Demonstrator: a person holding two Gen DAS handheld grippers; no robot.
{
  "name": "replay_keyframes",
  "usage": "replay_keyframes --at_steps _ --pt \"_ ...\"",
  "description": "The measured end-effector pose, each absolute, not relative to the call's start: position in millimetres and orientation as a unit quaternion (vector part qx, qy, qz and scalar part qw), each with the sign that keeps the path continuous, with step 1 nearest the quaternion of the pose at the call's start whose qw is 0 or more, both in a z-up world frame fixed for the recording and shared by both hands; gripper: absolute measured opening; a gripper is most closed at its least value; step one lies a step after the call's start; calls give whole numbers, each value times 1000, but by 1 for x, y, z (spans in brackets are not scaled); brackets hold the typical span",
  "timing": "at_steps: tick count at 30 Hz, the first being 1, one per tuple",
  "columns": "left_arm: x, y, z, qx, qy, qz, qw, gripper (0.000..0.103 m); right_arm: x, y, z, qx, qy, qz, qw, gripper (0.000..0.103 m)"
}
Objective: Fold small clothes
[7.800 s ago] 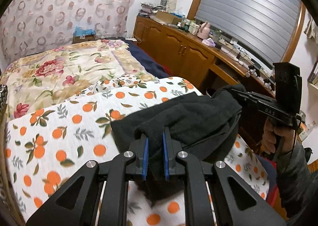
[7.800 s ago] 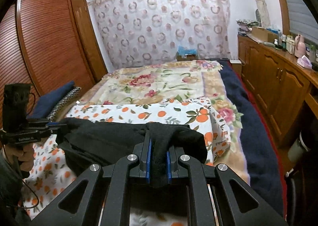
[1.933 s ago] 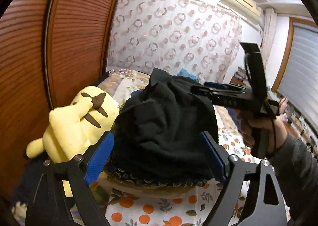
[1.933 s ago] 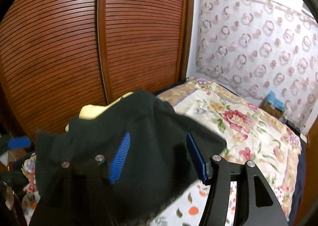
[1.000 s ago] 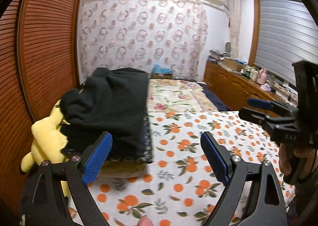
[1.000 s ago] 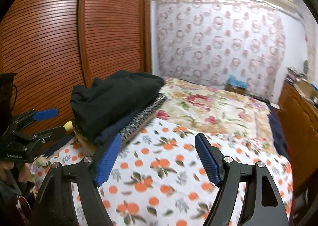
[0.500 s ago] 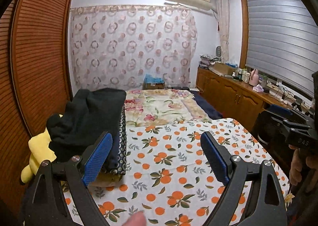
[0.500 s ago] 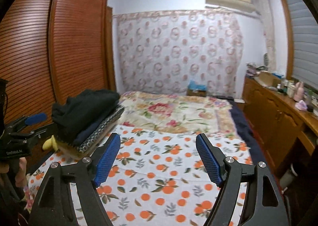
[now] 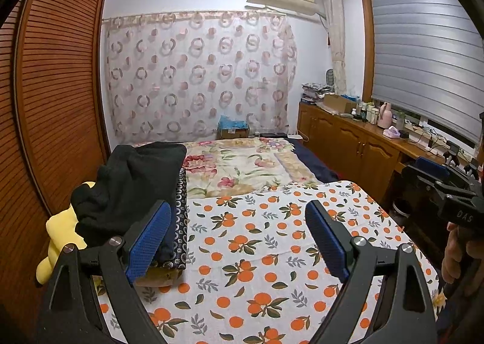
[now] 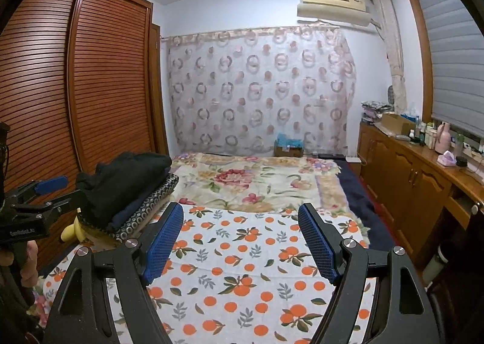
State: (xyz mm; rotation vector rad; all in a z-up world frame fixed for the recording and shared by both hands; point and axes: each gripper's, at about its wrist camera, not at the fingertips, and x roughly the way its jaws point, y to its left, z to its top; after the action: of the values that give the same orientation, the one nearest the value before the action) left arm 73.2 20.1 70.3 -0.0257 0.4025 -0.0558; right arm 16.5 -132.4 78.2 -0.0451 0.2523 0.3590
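Note:
A folded black garment (image 9: pixel 130 186) lies on top of a stack of folded clothes at the left side of the bed; it also shows in the right wrist view (image 10: pixel 127 180). My left gripper (image 9: pixel 239 241) is open and empty, held above the orange-print sheet (image 9: pixel 257 253), right of the stack. My right gripper (image 10: pixel 242 241) is open and empty above the same sheet (image 10: pixel 242 277). Each gripper shows at the edge of the other's view: the right one (image 9: pixel 447 189) and the left one (image 10: pixel 45 195).
A yellow plush toy (image 9: pixel 60 241) lies beside the stack, against the slatted wooden wardrobe (image 9: pixel 45 102). A floral blanket (image 9: pixel 242 168) covers the far bed. A wooden cabinet (image 9: pixel 363 147) with bottles runs along the right wall under the blinds.
Both grippers let go of the black garment, which now rests on the stack. Both have pulled back and away from the stack, open, toward the middle of the bed.

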Motion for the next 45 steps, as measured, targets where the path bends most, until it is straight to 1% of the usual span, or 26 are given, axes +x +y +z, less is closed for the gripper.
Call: replay_keyframes --at_steps 7,45 --pt "73 20 68 -9 202 -22 979 91 20 -148 74 -18 122 174 977 80" --pt "68 25 69 -10 199 -22 980 91 24 -160 70 -23 118 179 976 80"
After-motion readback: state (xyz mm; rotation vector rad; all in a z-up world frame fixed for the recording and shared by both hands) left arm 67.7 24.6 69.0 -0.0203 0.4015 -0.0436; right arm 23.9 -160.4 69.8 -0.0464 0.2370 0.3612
